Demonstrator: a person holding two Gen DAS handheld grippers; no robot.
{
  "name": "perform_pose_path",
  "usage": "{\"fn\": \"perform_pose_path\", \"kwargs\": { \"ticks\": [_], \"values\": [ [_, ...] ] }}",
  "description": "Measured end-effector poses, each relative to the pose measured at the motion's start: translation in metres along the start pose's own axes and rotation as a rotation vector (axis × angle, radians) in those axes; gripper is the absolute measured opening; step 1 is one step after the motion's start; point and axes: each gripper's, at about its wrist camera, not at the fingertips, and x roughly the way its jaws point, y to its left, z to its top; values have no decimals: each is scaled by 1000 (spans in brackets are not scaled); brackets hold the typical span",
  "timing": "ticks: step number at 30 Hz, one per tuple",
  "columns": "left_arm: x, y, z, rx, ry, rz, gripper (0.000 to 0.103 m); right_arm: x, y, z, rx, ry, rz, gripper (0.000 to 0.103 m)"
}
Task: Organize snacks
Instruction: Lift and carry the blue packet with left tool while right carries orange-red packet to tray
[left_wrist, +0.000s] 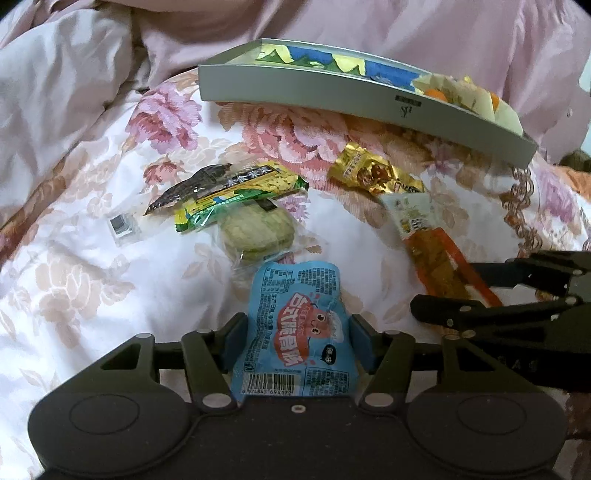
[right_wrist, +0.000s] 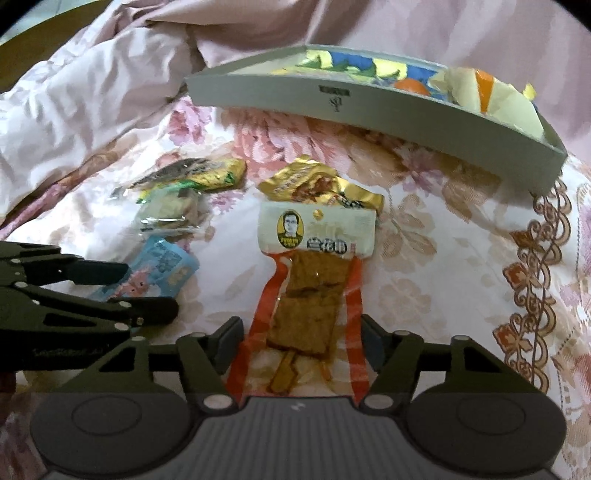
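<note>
My left gripper (left_wrist: 298, 334) has its jaws clenched on the blue snack pouch (left_wrist: 295, 328), pinching its waist; it is light, soft and slick, so I take it across the puffy middle. My right gripper (right_wrist: 300, 341) brackets the orange-edged dried tofu packet (right_wrist: 314, 291), jaws against its edges (whether truly gripping, I cannot tell). It looks flat, floppy film. Both lie on the floral bedspread (left_wrist: 74, 295), near the grey tray (left_wrist: 332, 92).
</note>
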Motion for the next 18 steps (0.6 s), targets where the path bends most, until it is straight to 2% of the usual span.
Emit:
{"fn": "perform_pose_path", "kwargs": {
  "ticks": [2,6,11,18],
  "values": [
    [0,1,1,-19,2,-4,61,-2,3,1,-30,-17,5,56],
    [-2,1,1,-44,3,-6,61,-1,1,2,-23,-12,18,57],
    [-3,2,1,-86,4,-11,61,0,-20,3,118,10,68,64],
    [-6,6,3,-186,11,-57,60,-3,-24,3,142,4,106,55]
  ]
}}
